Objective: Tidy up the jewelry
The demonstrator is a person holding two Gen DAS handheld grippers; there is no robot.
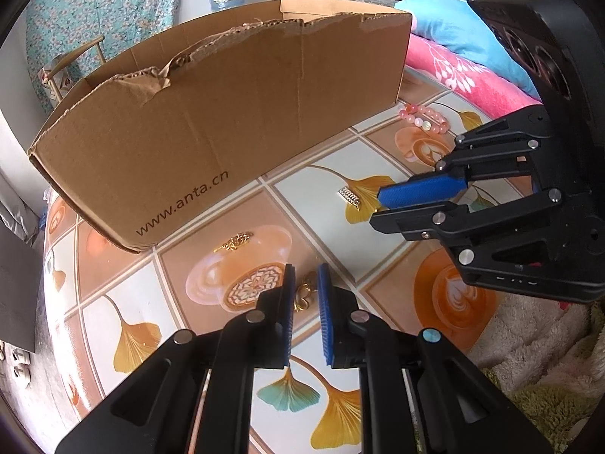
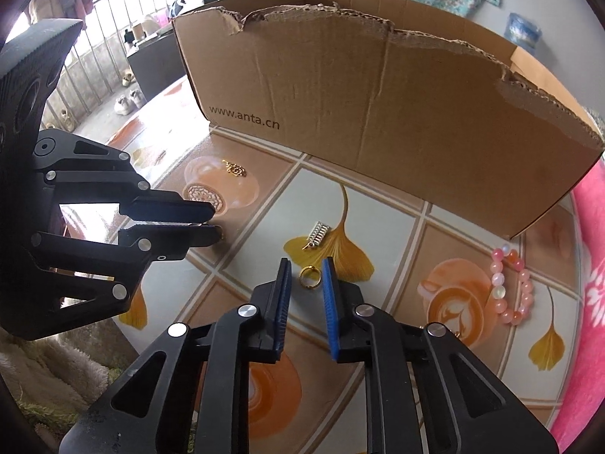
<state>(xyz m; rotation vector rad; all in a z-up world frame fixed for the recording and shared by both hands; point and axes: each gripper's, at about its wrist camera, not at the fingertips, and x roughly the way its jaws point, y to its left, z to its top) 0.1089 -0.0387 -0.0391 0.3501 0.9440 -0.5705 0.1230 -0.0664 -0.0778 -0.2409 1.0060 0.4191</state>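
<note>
My left gripper (image 1: 307, 276) is open, its blue pads on either side of a gold ornament (image 1: 304, 297) lying on the table. My right gripper (image 2: 307, 268) is open around a gold ring (image 2: 310, 277) on the table, not touching it. A gold chain (image 1: 235, 243) lies near the cardboard box (image 1: 211, 121); it also shows in the right wrist view (image 2: 235, 168). A rhinestone clip (image 2: 318, 233) lies ahead of the ring. A pink bead bracelet (image 2: 510, 287) lies to the right. The box (image 2: 378, 87) stands open behind everything.
The table has a glossy tile-pattern cover (image 2: 397, 227) with ginkgo leaves and coffee cups. A pink blanket (image 1: 472, 79) and a blue pillow (image 1: 465, 26) lie at the table's right side. A fluffy rug (image 1: 537, 359) lies by the near edge.
</note>
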